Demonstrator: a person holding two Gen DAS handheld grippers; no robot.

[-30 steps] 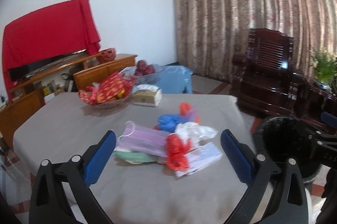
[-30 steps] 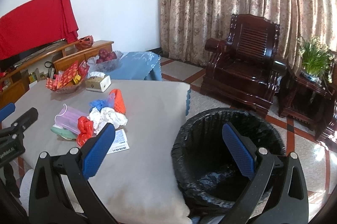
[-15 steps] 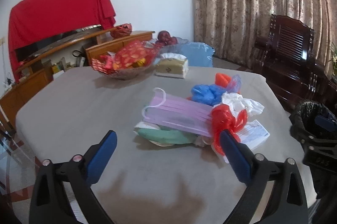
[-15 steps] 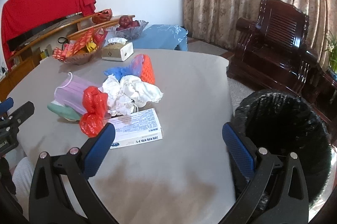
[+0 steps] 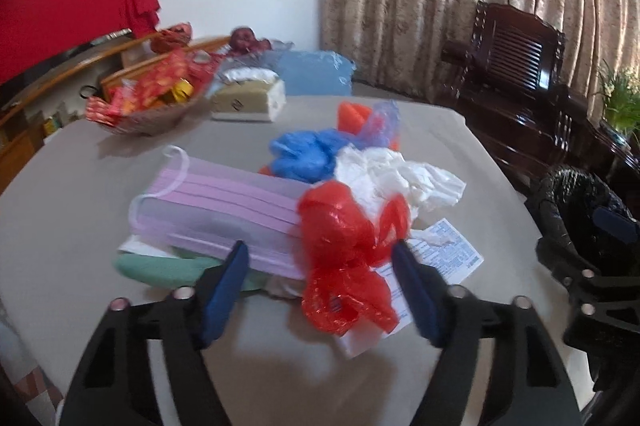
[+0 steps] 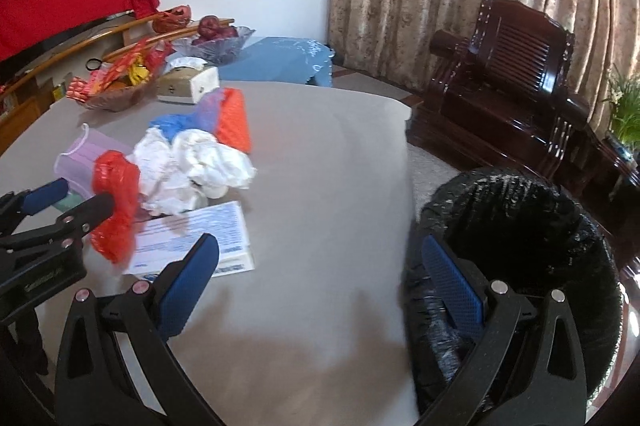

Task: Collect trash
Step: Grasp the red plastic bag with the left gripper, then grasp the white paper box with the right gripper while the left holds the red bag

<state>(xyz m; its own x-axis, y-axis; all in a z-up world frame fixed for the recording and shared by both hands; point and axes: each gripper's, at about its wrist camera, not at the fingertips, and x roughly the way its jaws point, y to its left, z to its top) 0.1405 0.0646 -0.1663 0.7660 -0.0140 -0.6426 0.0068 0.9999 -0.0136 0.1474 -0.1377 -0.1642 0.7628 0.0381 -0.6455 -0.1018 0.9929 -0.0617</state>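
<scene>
Because the crumpled red plastic bag (image 5: 344, 258) is nearest, the left gripper (image 5: 320, 266) is held with its jaws apart astride it, ungripped, above the grey table (image 5: 80, 169). Beside the table's right edge, the right gripper (image 6: 320, 266) is kept spread wide and empty over the black-lined bin (image 6: 520, 234). Farther in, a pleated lilac mask stack (image 5: 216, 214), flat printed box (image 6: 192, 238) and wrinkled white bag (image 5: 392, 177) are piled.
</scene>
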